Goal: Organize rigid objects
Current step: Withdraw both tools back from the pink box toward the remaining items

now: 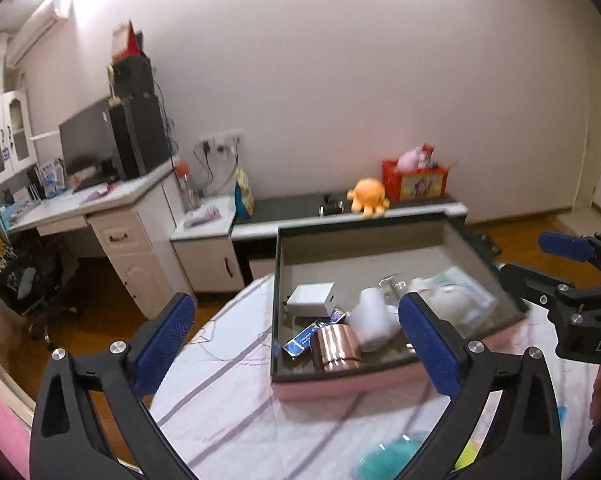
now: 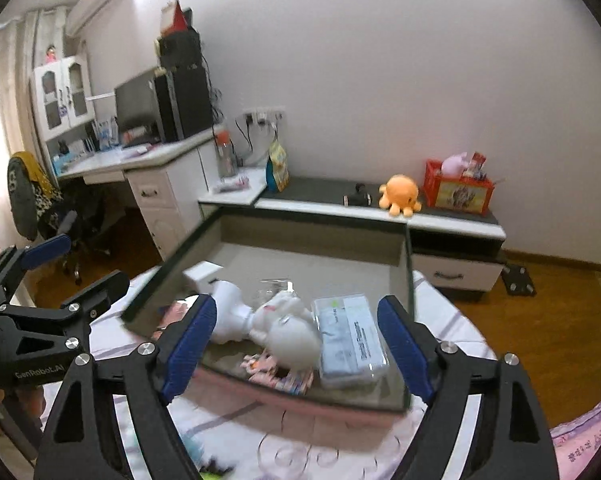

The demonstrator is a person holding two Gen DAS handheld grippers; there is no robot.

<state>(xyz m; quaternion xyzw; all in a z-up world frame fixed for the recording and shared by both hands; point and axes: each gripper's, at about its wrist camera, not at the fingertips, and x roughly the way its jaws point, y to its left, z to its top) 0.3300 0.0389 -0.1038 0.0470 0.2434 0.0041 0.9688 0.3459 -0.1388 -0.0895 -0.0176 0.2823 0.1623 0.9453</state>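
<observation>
Pink-based and dark-rimmed, storage box (image 1: 380, 390) on the striped bedsheet (image 1: 228, 392), near wall facing both cameras. Inside, toward the near-left corner: copper-coloured metal cylinder (image 1: 335, 347) on its side, touching a blue foil packet (image 1: 300, 338); white charger block (image 1: 311, 300) behind; white plastic bottle (image 1: 370, 318) toward the middle. Further right: white plush toy (image 2: 290, 330) and clear-lidded plastic case (image 2: 350, 336), side by side. Left gripper (image 1: 296, 344) spread wide, empty, hanging in front of the near-left corner — nothing between the blue pads. Right gripper (image 2: 292, 340) likewise apart and empty, framing the plush and the case without touching either. Judged from looks: cylinder stiff, smooth and probably slippery, likely to roll — best pinched across its round wall near the middle. Charger block light, hard, flat-faced, easy across two opposite sides. Bottle light and rounded, safest around the narrower part. Case rigid but slick-lidded, best gripped across the short width. Plush soft, not a rigid item, probably one to leave aside.
</observation>
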